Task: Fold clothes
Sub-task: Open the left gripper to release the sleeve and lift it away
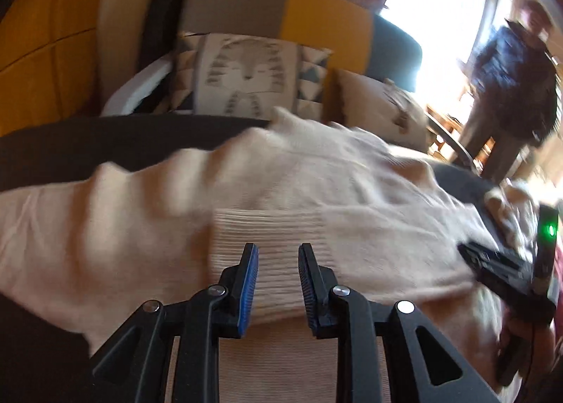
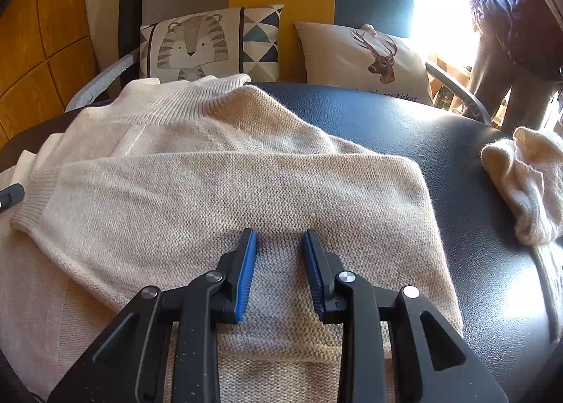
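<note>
Left hand-held gripper spread above ribbed cuff, right hand-held gripper spread (crumpled cloth its view only)

The right gripper, jaws apart, hovers over a cream sweater.

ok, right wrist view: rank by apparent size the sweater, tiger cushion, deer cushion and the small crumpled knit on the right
1. Sweater, by far the largest, though nearest the camera.
2-3. Tiger cushion and deer cushion: look alike, and both are partly hidden; not ranked.
4. Crumpled knit: smallest, but cut off by the frame edge.
</note>
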`<action>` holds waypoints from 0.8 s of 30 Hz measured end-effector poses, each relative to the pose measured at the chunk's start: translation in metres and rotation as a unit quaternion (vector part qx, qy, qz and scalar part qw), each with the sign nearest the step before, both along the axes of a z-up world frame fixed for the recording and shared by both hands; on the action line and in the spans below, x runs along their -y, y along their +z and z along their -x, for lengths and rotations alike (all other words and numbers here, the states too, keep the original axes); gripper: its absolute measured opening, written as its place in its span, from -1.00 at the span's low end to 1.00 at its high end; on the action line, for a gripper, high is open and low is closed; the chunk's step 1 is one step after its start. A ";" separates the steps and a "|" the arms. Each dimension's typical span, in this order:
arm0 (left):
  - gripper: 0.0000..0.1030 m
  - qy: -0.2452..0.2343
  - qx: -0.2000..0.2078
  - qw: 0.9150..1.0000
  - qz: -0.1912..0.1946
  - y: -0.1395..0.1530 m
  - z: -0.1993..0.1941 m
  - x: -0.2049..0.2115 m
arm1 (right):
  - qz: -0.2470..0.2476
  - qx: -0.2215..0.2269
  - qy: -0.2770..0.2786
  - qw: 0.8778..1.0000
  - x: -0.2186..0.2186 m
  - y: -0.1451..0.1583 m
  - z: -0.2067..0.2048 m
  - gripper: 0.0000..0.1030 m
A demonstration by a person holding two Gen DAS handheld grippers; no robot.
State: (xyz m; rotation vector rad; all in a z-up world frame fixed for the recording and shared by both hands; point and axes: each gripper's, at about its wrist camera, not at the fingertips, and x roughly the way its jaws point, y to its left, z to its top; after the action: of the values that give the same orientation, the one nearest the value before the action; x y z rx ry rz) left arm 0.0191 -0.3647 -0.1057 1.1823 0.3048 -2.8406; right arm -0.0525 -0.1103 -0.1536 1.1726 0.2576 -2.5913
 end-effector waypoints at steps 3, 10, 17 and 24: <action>-0.53 -0.007 0.026 0.999 0.045 -0.015 0.007 -0.016 | 0.000 0.001 0.000 1.000 0.000 0.000 0.000 -0.42; -0.51 -0.007 0.019 0.999 0.044 -0.016 0.006 -0.016 | 0.066 0.021 0.000 0.998 0.022 0.024 0.003 -0.41; -0.51 -0.011 0.012 1.000 0.004 -0.015 0.002 -0.005 | 0.042 0.039 0.078 0.995 0.103 0.016 0.003 -0.41; -0.51 -0.013 0.009 1.000 -0.020 -0.015 0.001 0.002 | 0.011 0.016 0.076 0.997 0.119 0.001 -0.004 -0.41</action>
State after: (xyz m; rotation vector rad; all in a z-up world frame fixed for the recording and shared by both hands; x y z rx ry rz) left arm 0.0181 -0.3666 -0.1204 1.2288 0.3503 -2.8573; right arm -0.0489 -0.2288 -0.1524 1.1404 0.2998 -2.4354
